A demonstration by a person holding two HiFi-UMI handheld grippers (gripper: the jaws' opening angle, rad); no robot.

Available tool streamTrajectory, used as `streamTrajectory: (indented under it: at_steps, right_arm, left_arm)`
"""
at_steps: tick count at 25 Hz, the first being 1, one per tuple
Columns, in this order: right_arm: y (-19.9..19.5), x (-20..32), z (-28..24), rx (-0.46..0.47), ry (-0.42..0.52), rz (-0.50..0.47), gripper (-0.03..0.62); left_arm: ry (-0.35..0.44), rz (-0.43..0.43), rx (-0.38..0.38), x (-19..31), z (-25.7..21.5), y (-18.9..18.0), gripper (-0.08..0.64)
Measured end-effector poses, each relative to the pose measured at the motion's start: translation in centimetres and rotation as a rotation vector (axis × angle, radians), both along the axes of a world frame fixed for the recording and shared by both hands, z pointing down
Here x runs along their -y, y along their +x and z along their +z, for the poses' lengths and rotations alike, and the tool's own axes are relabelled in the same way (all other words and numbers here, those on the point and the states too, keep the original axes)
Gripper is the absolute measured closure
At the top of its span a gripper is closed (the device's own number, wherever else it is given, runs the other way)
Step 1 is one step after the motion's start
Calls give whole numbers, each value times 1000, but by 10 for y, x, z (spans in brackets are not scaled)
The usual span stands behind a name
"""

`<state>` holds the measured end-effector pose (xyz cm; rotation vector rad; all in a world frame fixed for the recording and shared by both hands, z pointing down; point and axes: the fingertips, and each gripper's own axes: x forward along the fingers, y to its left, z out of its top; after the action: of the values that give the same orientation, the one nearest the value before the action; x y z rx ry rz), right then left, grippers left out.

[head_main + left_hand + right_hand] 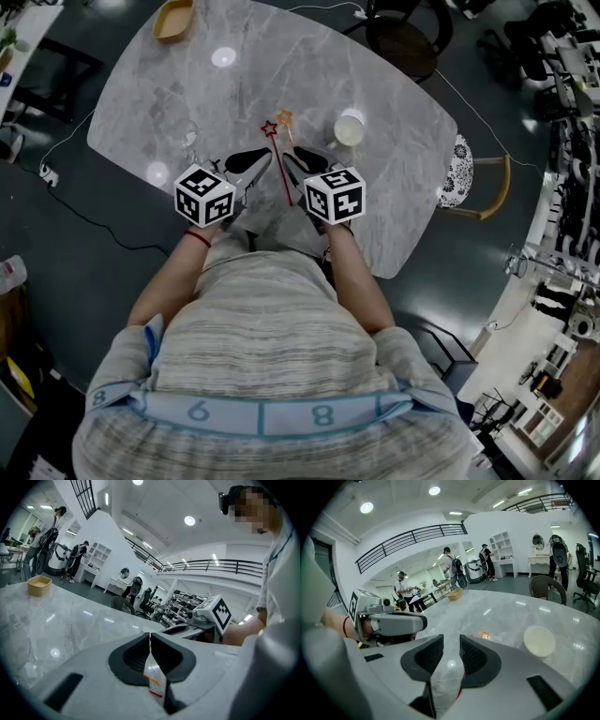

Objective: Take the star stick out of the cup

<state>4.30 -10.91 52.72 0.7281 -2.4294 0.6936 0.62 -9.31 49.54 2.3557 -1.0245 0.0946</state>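
A red star stick [279,164] lies flat on the grey marble table [394,187], running between my two grippers. An orange star stick [285,118] lies beside it, and its star [484,634] shows past the right jaws. The white cup [349,129] stands upright just right of the stars, and I see nothing in it [539,641]. My left gripper [255,161] [150,634] is shut with nothing between its jaws. My right gripper [298,159] [451,641] is open by a narrow gap, empty, with a sliver of red under it.
A tan bowl [174,17] [39,585] sits at the table's far left end. A chair [478,178] stands off the right side and a dark chair [403,37] at the far side. People stand in the distance. The near table edge is under my wrists.
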Motion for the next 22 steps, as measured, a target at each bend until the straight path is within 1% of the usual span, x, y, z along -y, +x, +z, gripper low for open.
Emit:
streamTrajectory:
  at_steps: [3, 8, 18, 22]
  right_arm:
    - [1, -3, -15, 17, 26, -2, 492]
    - [7, -10, -26, 30, 63, -10, 555]
    - [17, -28, -39, 55, 82, -18, 574]
    - [19, -33, -41, 63, 91, -30, 581]
  left_arm:
    - [13, 7, -1, -4, -7, 1, 543]
    - [21, 12, -6, -9, -12, 5, 543]
    - [34, 39, -16, -22, -22, 19, 543]
    - [26, 40, -13, -29, -18, 20, 543]
